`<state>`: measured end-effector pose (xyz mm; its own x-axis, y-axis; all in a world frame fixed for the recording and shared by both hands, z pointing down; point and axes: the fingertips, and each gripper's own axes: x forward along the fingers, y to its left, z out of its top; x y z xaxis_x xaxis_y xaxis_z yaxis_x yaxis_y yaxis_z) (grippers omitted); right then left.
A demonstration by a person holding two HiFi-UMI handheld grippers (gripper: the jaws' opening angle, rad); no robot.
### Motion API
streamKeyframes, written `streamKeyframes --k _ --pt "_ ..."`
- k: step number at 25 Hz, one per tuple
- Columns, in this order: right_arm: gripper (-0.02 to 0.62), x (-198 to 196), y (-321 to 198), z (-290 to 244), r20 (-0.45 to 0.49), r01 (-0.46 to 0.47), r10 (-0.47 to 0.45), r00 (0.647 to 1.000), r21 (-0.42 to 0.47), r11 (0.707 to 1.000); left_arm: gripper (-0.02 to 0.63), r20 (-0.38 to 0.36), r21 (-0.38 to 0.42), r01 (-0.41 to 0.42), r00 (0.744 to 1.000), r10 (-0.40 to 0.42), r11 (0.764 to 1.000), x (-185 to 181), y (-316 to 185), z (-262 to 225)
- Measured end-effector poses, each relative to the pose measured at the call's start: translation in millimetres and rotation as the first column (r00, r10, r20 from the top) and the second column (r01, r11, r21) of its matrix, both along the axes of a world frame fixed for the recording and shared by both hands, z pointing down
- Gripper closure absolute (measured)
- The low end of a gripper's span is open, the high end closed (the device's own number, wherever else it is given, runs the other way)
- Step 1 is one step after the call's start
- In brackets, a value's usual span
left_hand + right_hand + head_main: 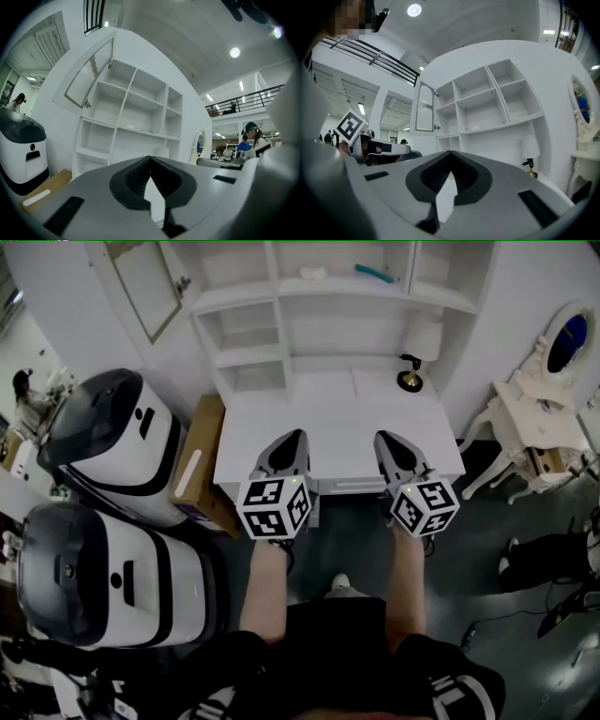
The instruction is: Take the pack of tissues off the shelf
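Head view: small white tissue pack (314, 273)

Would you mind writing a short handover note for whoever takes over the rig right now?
Left gripper: shut, empty, over the front of the desk, pointing at the shelf unit.
Right gripper: shut, empty, beside it.
Pack of tissues: a small white pack, apparently it, lies on a shelf above the desk, near a teal item; neither gripper is close to it.
Done: nothing yet.
Left: open a gripper, reach the shelf, grasp the pack, bring it off.
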<state>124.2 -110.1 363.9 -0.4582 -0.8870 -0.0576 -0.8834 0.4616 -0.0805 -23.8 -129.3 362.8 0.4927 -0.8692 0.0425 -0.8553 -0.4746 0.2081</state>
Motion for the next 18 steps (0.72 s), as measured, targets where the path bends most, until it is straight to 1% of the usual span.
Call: streamKeyframes --k 7,11,15,18 --pt "0.577 33.4 -45.3 -6.8 -0.031 0.03 -0.029 0.999 0.032 0.999 0.597 -0.003 0.0 0.03 1.0 -0.03 1.0 29.5 -42.5 4.5" --pt "0.577 52.0 -65.7 -19.0 -0.037 0.04 -0.038 0.999 0.058 0.998 0.597 -0.021 0.033 0.069 0.997 -0.068 0.997 40.8 -60.4 -10.8" --pt "0.577 48.5 -83.4 -24.0 -0.045 0.096 -0.093 0.995 0.069 0.993 0.597 -0.012 0.072 0.076 0.997 -0.075 0.995 56.1 -67.0 -24.1" --pt "0.578 44.2 -93.0 -18.7 -0.042 0.141 -0.139 0.989 0.061 0.988 0.597 0.006 0.051 0.099 0.995 -0.1 0.994 57.7 -71.2 -14.8"
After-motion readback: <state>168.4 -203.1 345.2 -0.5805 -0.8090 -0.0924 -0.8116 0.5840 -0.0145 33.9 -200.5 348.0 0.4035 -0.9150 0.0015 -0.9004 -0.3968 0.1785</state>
